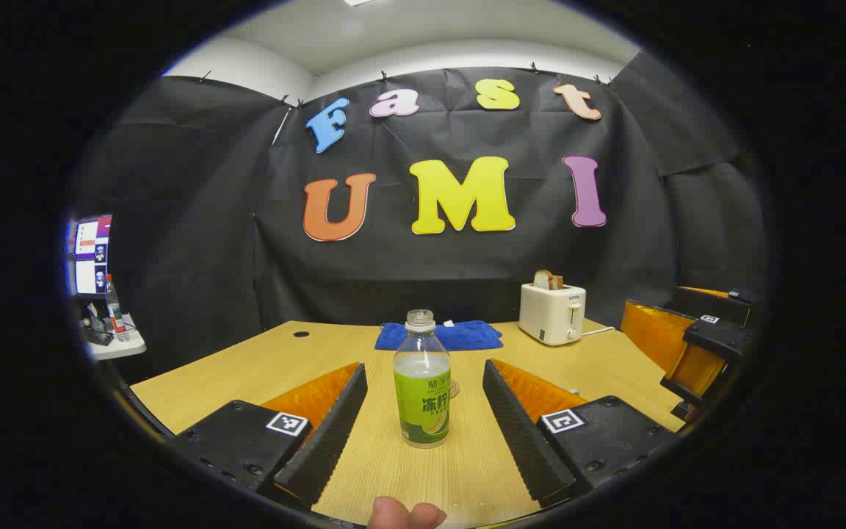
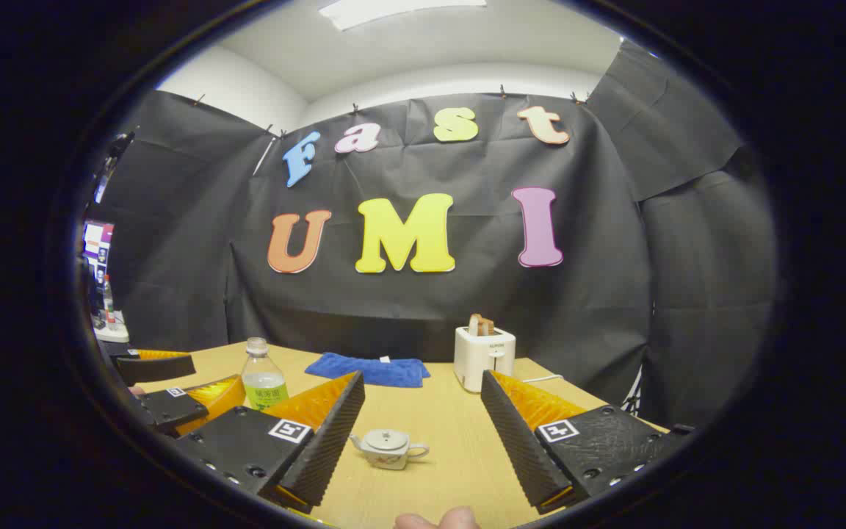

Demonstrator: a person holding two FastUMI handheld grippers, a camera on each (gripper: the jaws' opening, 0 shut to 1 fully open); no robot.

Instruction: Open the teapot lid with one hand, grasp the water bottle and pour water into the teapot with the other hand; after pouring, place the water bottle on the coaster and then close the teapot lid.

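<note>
In the left gripper view, the left gripper [image 1: 423, 433] is held low over the desk [image 1: 261, 367] with its fingers spread wide and nothing gripped. The water bottle [image 1: 421, 382] is seen standing upright and uncapped between the two fingers, touched by neither. Just behind the bottle a small part of the coaster [image 1: 454, 388] is visible on the desk. A blue cloth [image 1: 439, 336] is laid flat at the far edge of the desk, and a toaster [image 1: 552, 314] with bread in its slot is placed near the far right corner. The right gripper [image 1: 695, 345] is seen at the desk's right edge. A fingertip [image 1: 405, 514] shows at the bottom of the view.

In the right gripper view, the right gripper [image 2: 423, 433] is likewise held wide open, with nothing in its grasp. The teapot [image 2: 388, 448] is seen on the desk between the fingers, nearer the left one, lid on, spout pointing left. The water bottle [image 2: 264, 383] stands toward the left side of the desk, with the left gripper [image 2: 173, 389] just beside it. The blue cloth [image 2: 368, 369] and the toaster [image 2: 484, 356] are found along the far edge.
</note>
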